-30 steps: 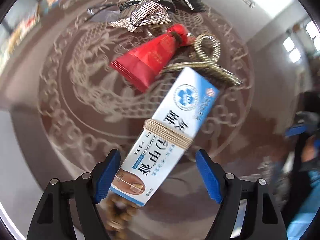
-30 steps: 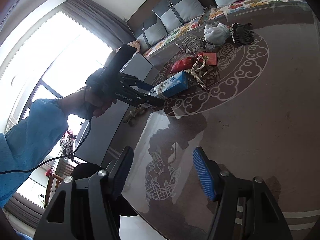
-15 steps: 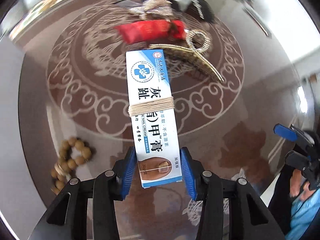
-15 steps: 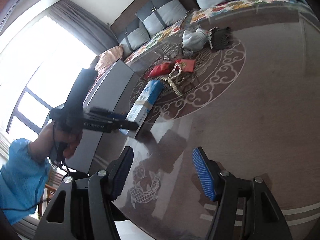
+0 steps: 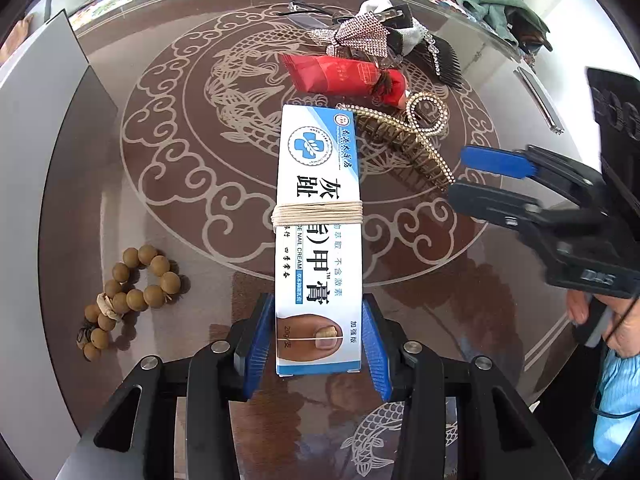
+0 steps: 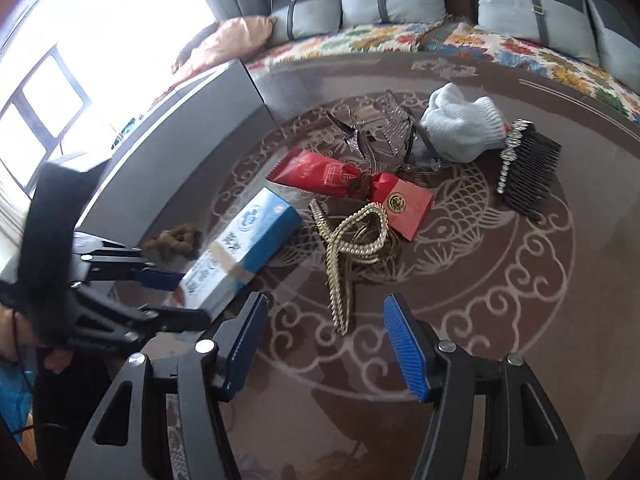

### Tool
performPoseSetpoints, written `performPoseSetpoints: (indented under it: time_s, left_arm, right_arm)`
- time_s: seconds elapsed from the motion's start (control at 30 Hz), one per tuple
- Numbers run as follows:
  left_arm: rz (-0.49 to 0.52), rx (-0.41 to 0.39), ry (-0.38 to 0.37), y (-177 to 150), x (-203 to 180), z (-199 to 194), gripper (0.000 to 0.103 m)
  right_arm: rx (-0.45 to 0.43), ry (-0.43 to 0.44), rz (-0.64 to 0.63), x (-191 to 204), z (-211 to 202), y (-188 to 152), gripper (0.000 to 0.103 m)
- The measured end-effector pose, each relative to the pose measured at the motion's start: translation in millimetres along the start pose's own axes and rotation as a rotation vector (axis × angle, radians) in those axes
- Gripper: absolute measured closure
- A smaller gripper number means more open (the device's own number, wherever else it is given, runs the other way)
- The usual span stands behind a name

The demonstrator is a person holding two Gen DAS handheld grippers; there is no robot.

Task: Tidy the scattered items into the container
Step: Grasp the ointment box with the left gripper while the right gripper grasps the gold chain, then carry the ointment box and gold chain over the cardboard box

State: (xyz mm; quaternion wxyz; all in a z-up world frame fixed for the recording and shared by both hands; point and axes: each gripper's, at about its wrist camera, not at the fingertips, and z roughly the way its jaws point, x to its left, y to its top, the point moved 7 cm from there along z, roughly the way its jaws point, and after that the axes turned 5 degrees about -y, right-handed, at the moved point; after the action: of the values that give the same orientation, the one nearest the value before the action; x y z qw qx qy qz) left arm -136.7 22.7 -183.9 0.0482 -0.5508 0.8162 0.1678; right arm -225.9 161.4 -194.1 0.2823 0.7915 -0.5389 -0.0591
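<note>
- L gripper (image 5: 318,338) is now gripping the box (image 5: 318,216) by its near end; a sec ago its jaws were standing wide w/ the box lying loose and skewed between them. Pads are now pressing both long sides.
- Box was slanting toward 1 o'clock in the L wrist view; it's now running straight, 6 to 12, in line w/ the fingers.
- R gripper (image 6: 326,340) is now hanging over the clip (image 6: 352,248), jaws apart, nothing between them. A sec ago it was looking at bare table nearer the edge, pile far off at 1 o'clock.
- Meaning for the task: first item is looking secured, prob ready to be lifted and carried; R seems to be lining up item two. Nothing is in the container yet, as far as can be told.
- Box's long axis is lying flat-ish along the table (image 5: 120,208); whether its far end is touching the glass or lifting, can't tell. Logo end is pointing to 12, toward the red pack (image 5: 340,76); nail-photo end is sitting at 6, in the jaws. A string band is wrapping its middle.
- Beads (image 5: 128,292) are lying at 8 o'clock of the box, apart from it; clip is just beside its far end at 2 o'clock.
- Grey bin (image 6: 172,152), likely the container, is standing at 10 o'clock in the R wrist view, beyond the box.
</note>
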Motion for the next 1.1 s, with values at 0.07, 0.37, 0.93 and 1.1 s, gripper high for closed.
performPoseSetpoints:
  time_s: [0.07, 0.37, 0.93, 1.1]
  left_arm:
    - [-0.008, -0.002, -0.002, -2, 0, -1, 0.06]
    - [-0.076, -0.037, -0.073, 37, 17, 16, 0.061]
    - [-0.16, -0.209, -0.193, -11, -18, -25, 0.063]
    - [-0.21, -0.262, -0.228, -15, -8, -40, 0.063]
  right_arm:
    - [0.01, -0.025, -0.029, 2, 9, 5, 0.042]
    - [0.029, -0.088, -0.063, 10, 20, 14, 0.096]
    - [-0.148, 0.048, 0.238, 20, -90, -74, 0.096]
    - [-0.162, 0.059, 0.281, 26, -101, -80, 0.096]
